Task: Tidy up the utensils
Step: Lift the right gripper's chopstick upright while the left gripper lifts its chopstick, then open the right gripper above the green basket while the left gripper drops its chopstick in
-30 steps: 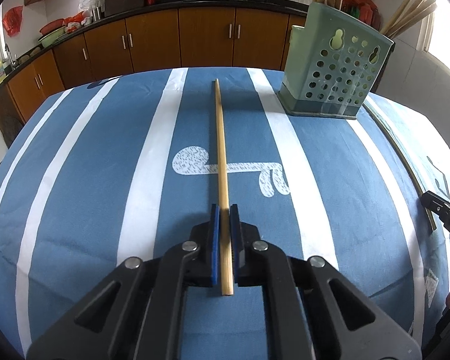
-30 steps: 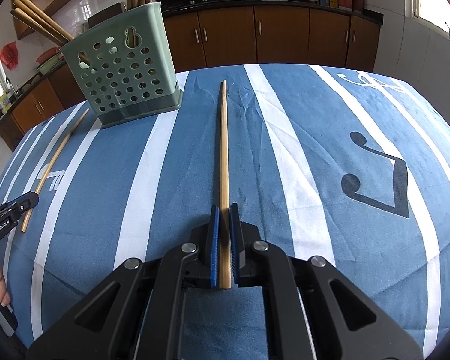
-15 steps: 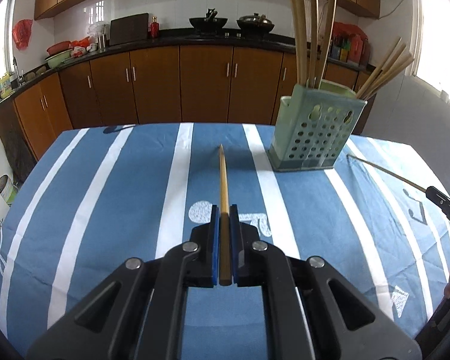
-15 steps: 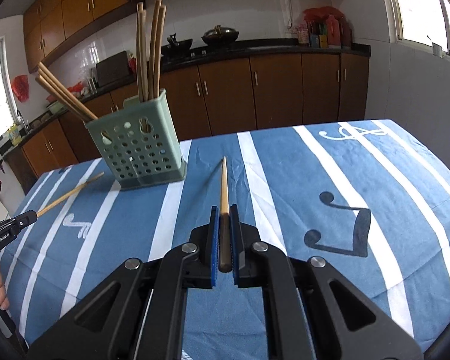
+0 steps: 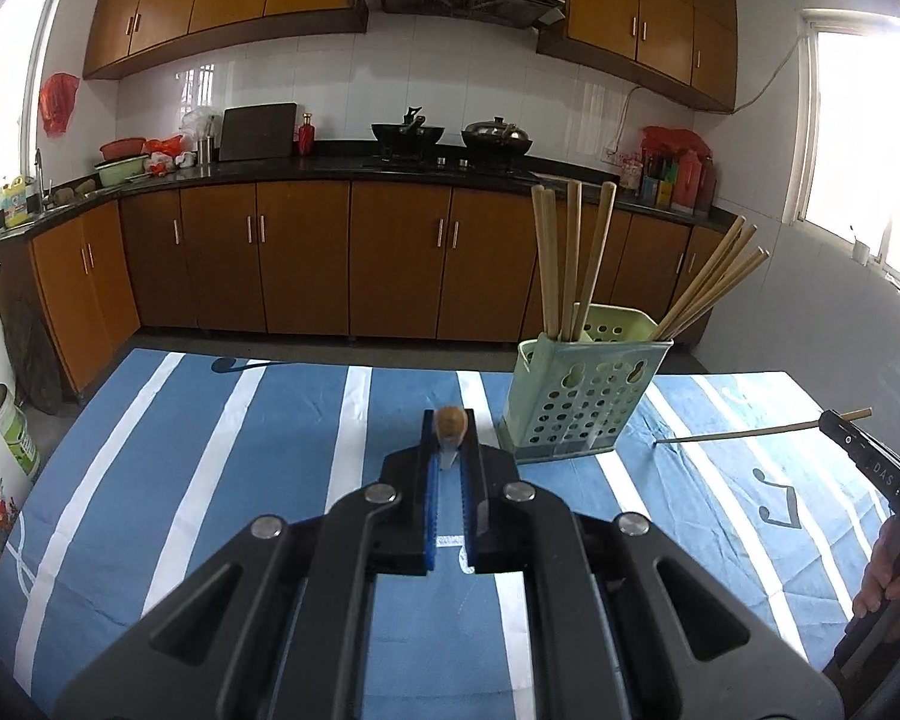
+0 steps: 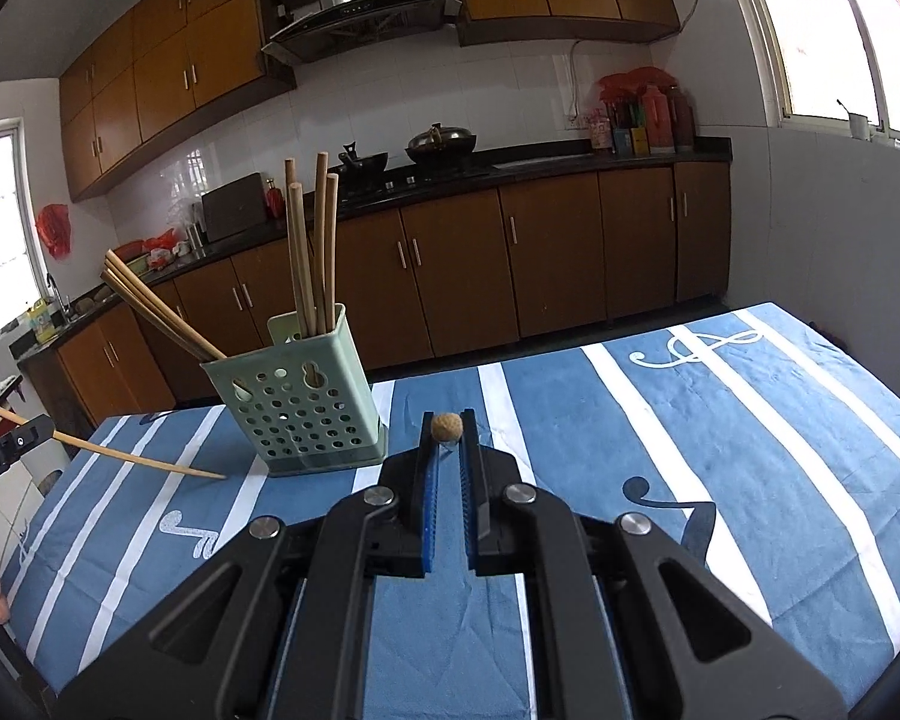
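Two chopsticks are off the table, one in each of my grippers. My left gripper [image 5: 448, 429] is clamped on its chopstick [image 5: 450, 420], which I see end-on from the left wrist camera as a round wooden butt between the blue pads. From the right wrist view, that same stick [image 6: 144, 462] slants down past the left gripper's jaws, its thin tip close to the striped blue tablecloth [image 6: 720, 432], just left of the green perforated holder [image 6: 300, 402]. My right gripper [image 6: 447, 429] is likewise closed tight on the second chopstick [image 6: 447, 426], end-on to its own camera; the left wrist camera shows it [image 5: 744, 433] reaching toward the holder's right side. The holder stands upright on the cloth with two bunches of chopsticks in it, one upright, one leaning outward.
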Motion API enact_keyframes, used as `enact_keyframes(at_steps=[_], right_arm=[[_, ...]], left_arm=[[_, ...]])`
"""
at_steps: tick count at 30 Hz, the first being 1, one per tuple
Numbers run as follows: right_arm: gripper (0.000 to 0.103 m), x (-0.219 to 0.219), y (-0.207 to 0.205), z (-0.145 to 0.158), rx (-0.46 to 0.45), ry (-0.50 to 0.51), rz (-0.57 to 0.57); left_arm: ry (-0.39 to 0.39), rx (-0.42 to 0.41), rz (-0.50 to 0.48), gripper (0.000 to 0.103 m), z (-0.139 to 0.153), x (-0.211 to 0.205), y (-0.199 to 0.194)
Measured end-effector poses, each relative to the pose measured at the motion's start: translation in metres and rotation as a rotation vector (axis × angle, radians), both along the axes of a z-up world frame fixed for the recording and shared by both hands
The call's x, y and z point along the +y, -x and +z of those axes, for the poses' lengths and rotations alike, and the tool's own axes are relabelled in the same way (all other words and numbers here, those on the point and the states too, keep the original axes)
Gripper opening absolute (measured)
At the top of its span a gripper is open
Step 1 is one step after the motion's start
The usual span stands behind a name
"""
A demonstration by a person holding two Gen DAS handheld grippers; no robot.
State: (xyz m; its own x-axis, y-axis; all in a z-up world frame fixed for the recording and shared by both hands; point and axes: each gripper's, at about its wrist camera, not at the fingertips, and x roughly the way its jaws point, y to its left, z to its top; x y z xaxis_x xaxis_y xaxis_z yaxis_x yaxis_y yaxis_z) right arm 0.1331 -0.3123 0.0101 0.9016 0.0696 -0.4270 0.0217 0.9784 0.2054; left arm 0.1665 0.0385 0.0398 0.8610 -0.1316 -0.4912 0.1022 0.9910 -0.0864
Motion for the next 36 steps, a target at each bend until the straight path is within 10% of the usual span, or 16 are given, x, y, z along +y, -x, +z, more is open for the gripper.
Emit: enact_keyframes(at_steps=[23, 36], right_arm=[[0.007, 0.018, 0.001, 0.087, -0.166, -0.044, 0.109], [0.007, 0.044, -0.023, 0.152, -0.386, -0.051, 0.141]], left_arm=[[0.031, -0.097, -0.118, 0.007, 0.062, -0.022, 0.007], [0.039, -0.288, -0.159, 0.007, 0.144, -0.068, -0.002]])
